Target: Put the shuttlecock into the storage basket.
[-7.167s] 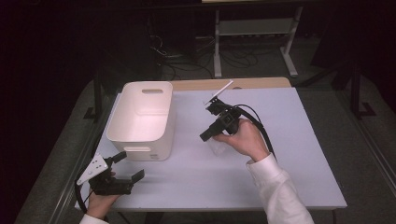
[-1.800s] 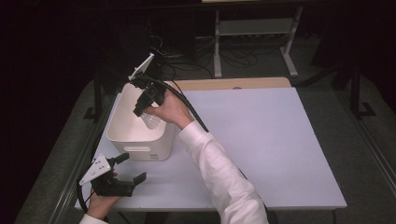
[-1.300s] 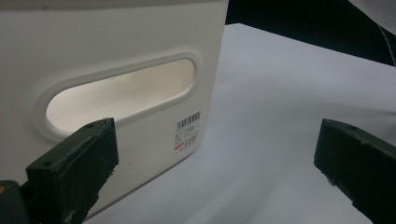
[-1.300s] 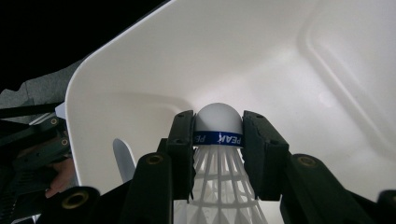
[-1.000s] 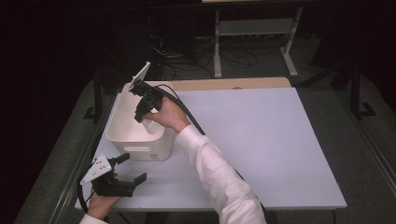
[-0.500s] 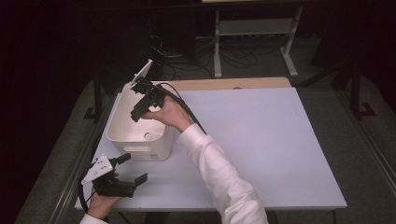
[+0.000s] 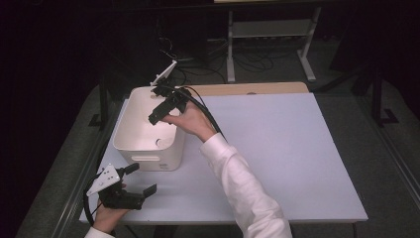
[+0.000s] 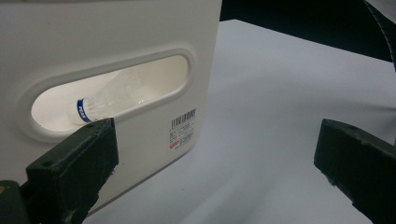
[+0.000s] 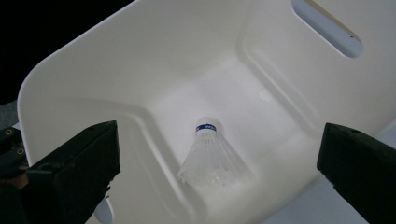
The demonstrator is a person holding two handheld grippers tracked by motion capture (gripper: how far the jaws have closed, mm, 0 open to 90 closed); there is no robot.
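Counter [image 7: 307,148]: pale, wide, bare over most of its right side. You work from the near edge, one gripper in each hand.

White plastic bin [image 7: 148,126]: stands upright on the left part of the counter, open top, a slot handle cut into the near wall. A barcode label sits beside that slot, plain in the left gripper view.

Right gripper [image 7: 161,111]: your right arm, in a white sleeve, reaches across to the bin, and the gripper hangs over its open top, pointing down into it. Its jaws have just been opening and now stand wide apart with nothing between them.

Left gripper [image 7: 141,178]: rests low at the near-left corner of the counter, just in front of the bin. Jaws spread wide, holding nothing, aimed at the bin's near wall.

Shuttlecock [image 9: 208,156]: lies on the floor of the bin, apart from the walls, white feather skirt, cork tip with a blue band. In the right gripper view the cork points away from the camera. It shows again through the handle slot in the left gripper view.

Progress, as judged: the drop into the bin looks done, since the shuttlecock sits inside and free of your jaws. What seems left is to lift your right gripper clear of the bin and bring it back over the counter.
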